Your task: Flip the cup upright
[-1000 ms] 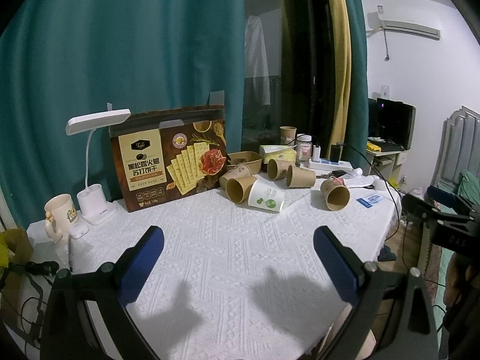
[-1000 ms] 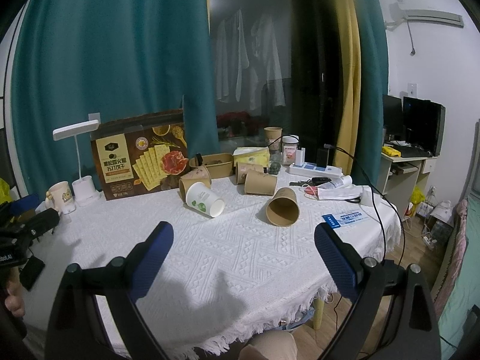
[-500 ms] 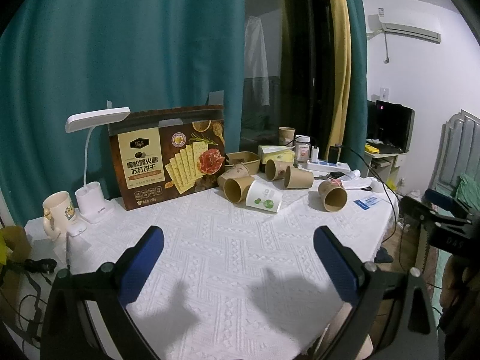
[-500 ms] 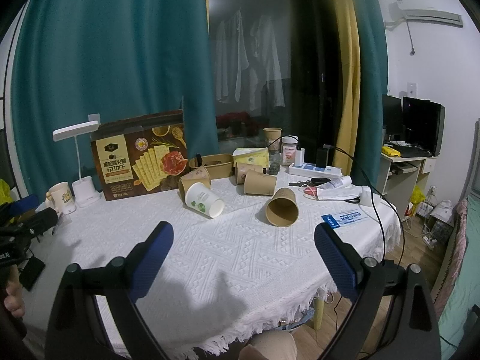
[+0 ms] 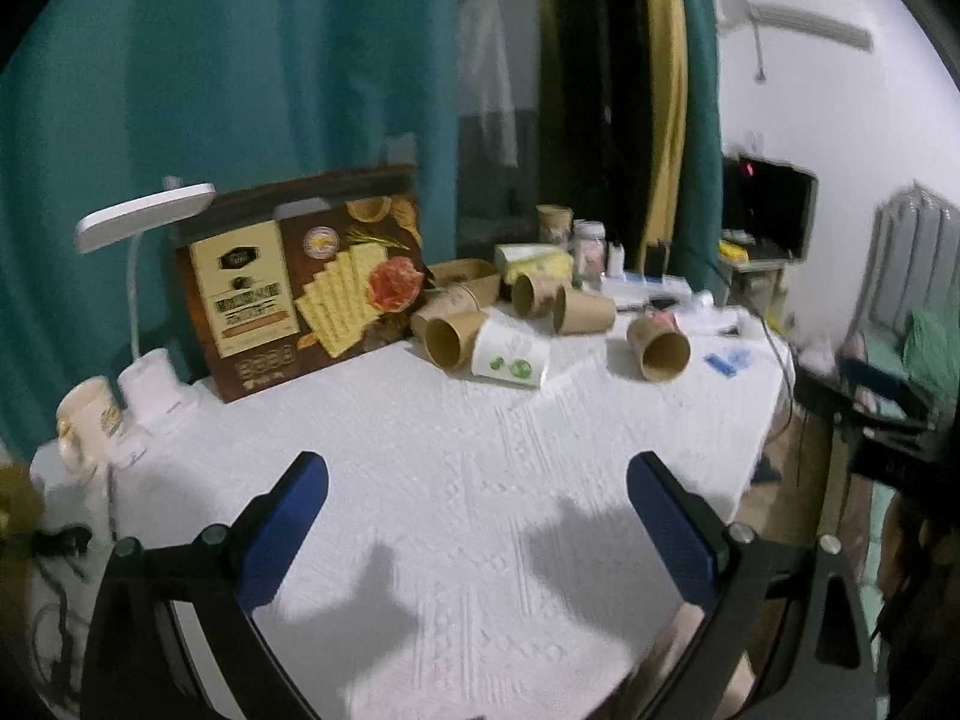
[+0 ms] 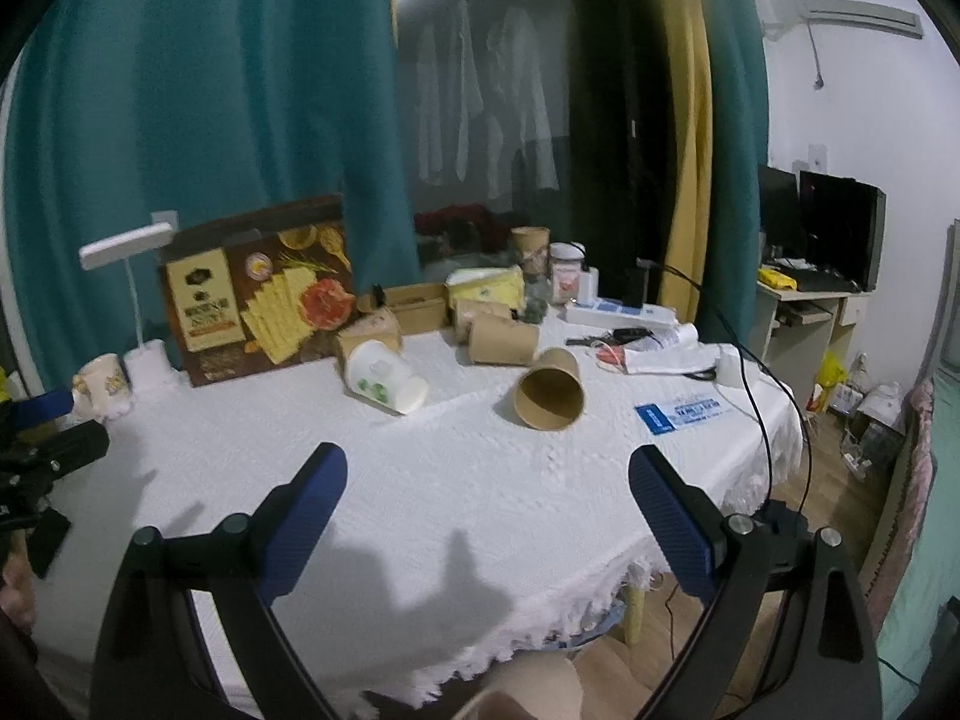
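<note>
Several paper cups lie on their sides at the far side of the white-clothed table (image 5: 480, 480). A brown cup (image 6: 550, 390) rests nearest, its mouth toward me; the left wrist view shows the same brown cup (image 5: 659, 347). A white cup with green print (image 6: 384, 379) lies left of it, seen too as the white cup (image 5: 510, 355) beside a brown cup (image 5: 450, 339). More brown cups (image 6: 501, 341) lie behind. My left gripper (image 5: 477, 531) and right gripper (image 6: 489, 519) both hang open over the table's near part, holding nothing.
A cracker box (image 5: 300, 276) stands at the back left with a white desk lamp (image 5: 144, 222) and a mug (image 5: 90, 426). A power strip (image 6: 618, 313), cables, jars and a blue card (image 6: 684, 411) sit at the right. The table edge (image 6: 774, 468) drops off on the right.
Both grippers have moved forward toward the cups, which look larger now. The left view has swung slightly and is blurred. Both stay open.
</note>
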